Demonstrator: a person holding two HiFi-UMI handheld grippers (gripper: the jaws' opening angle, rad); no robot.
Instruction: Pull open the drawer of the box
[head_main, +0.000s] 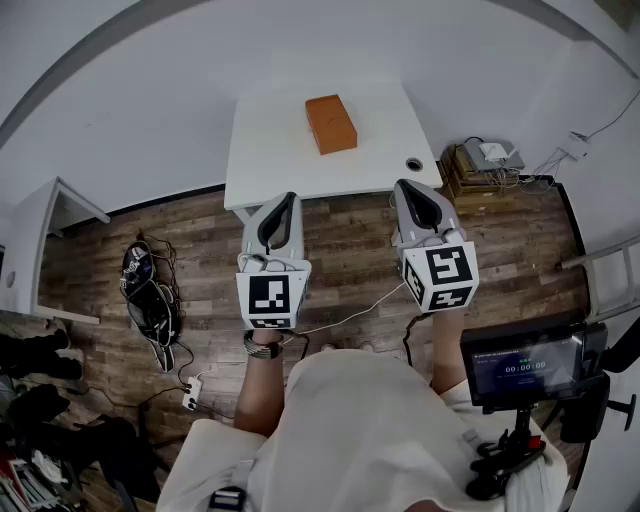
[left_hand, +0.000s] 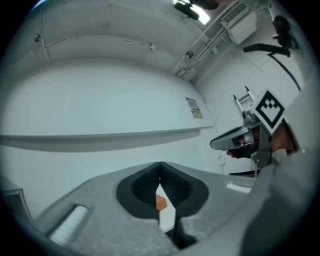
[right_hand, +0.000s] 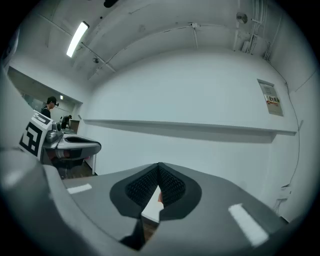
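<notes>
I count one orange box (head_main: 331, 123), lying on the far part of one white worktop (head_main: 262, 160). That worktop has one round hole (head_main: 414, 164) near its right corner. I hold two grippers, my left gripper (head_main: 289, 199) and my right gripper (head_main: 404, 186). Each carries one cube, the left marker cube (head_main: 270, 297) and the right marker cube (head_main: 445, 275), two in all. On the wooden floor (head_main: 345, 250) to the left lie one white power strip (head_main: 190, 393) and one dark heap of cables (head_main: 150, 300). Near me on the right stands one small screen (head_main: 522, 366). At the far right sits one low stack (head_main: 485, 165); I cannot count what is in it.
</notes>
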